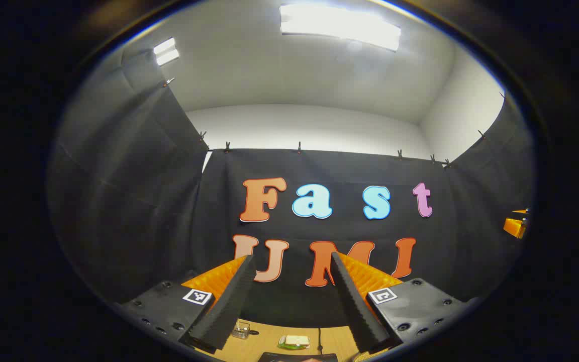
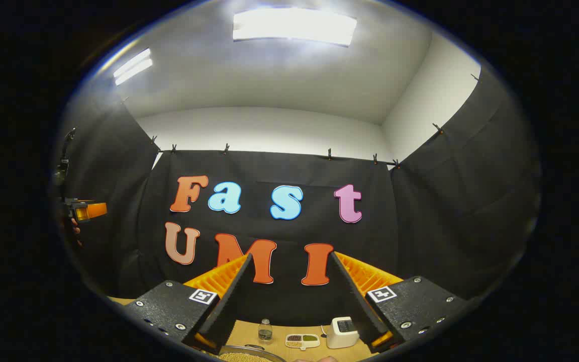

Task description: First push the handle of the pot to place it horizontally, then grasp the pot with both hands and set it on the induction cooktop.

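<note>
The pot [image 2: 249, 353] shows as a sliver at the very bottom of the right gripper view, a curved metal rim with pale grainy contents inside and a small loop on the rim toward the back; its long handle cannot be made out, so which way it points cannot be told. A dark flat edge at the bottom of the left gripper view, likely the induction cooktop [image 1: 299, 357], lies on the wooden surface [image 1: 269, 344] just below the camera. Both tools are held high and level, looking at the booth wall rather than down. The left gripper [image 1: 290, 301] has its fingers wide apart with nothing between them, and the right gripper [image 2: 289, 301] likewise stands spread and empty. The step in hand appears to be the very start, before the handle push. To do it well, whichever gripper is nearer the handle should tilt down until the handle is in sight, then press one finger flat against its side, low and slow, so the pot turns without sliding or spilling. Counted: one pot, one likely cooktop, two grippers. Behind them on the surface sit one small clear bottle [image 2: 265, 332], one divided tray [image 2: 302, 341], one white boxy device [image 2: 342, 333] and, in the left gripper view, one small glass jar [image 1: 241, 330].
</note>
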Demonstrator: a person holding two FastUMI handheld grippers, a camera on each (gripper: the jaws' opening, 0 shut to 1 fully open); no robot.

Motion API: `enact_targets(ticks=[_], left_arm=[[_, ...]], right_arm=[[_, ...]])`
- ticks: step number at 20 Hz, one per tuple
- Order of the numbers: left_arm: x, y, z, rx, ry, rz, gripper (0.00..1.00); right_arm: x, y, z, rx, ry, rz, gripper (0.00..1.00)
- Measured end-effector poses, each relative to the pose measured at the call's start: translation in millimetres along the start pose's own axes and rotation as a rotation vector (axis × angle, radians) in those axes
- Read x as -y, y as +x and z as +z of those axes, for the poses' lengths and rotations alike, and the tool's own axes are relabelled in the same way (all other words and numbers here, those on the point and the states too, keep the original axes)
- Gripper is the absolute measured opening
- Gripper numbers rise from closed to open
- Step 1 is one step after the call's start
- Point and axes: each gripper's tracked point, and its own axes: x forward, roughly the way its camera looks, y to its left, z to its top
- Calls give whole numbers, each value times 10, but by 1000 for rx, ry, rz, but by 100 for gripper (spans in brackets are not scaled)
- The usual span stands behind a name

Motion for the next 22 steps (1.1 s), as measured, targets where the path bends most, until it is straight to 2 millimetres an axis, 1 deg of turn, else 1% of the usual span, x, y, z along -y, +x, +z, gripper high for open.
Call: enact_targets(ticks=[4,6,10,13,14,16,17,18,20,21,22], left_arm=[[142,55,-90,-18,21,-17,98],[218,69,-96,-14,27,-26,97],[361,72,-72,-3,32,-45,96],[459,96,-133,-15,47,-54,97],[482,87,-155,-20,53,-59,96],[553,32,-222,-40,66,-88,98],[520,31,-254,-50,69,-87,99],[508,15,-255,-51,63,-87,96],[473,3,-189,-29,49,-86,100],[455,19,-149,-11,46,-83,100],[422,-4,-107,1,48,-77,100]], right_arm=[[44,80,-90,-31,16,-2,93],[67,94,-168,-44,27,0,93],[110,108,-241,-68,46,-3,93],[115,134,-290,-81,57,-7,93],[130,133,-316,-91,59,-5,93],[138,127,-286,-83,78,-5,93],[139,123,-280,-75,78,-9,93],[146,105,-270,-64,76,-19,93],[129,102,-280,-47,66,-31,93],[133,80,-280,-41,65,-28,93],[122,66,-291,-43,64,-19,97]])
